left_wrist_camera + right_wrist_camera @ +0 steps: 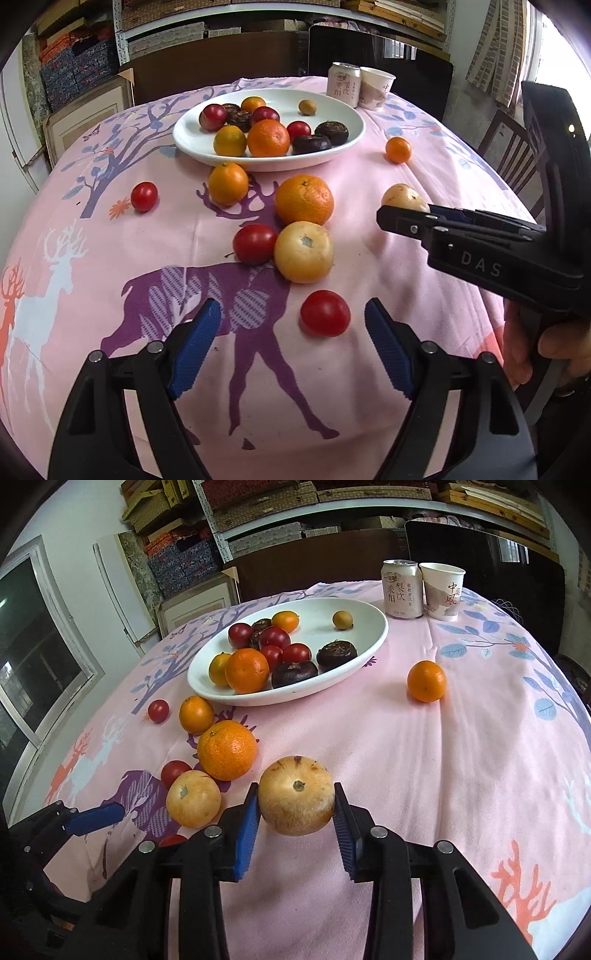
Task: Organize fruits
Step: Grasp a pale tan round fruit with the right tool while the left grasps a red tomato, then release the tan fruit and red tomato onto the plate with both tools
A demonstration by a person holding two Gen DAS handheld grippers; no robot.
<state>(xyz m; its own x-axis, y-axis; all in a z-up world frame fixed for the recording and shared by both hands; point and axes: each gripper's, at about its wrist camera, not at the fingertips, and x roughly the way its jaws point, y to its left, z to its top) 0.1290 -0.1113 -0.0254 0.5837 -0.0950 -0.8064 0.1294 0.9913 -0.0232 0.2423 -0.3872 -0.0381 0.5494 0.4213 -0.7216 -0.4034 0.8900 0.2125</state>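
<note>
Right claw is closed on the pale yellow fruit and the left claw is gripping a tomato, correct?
Not quite. The left claw is open and empty; the tomato lies on the cloth between its fingers, as the left wrist view shows. The right claw does grip the pale yellow fruit.

My left gripper (291, 325), black-framed with blue ribbed pads, hangs low over the table with its jaws spread wide and nothing between them. My right gripper (295, 812) is clamped on a pale yellow round fruit (296, 795), one blue pad pressed against each side. My bare right hand (532, 347) grips its black handle.
</note>
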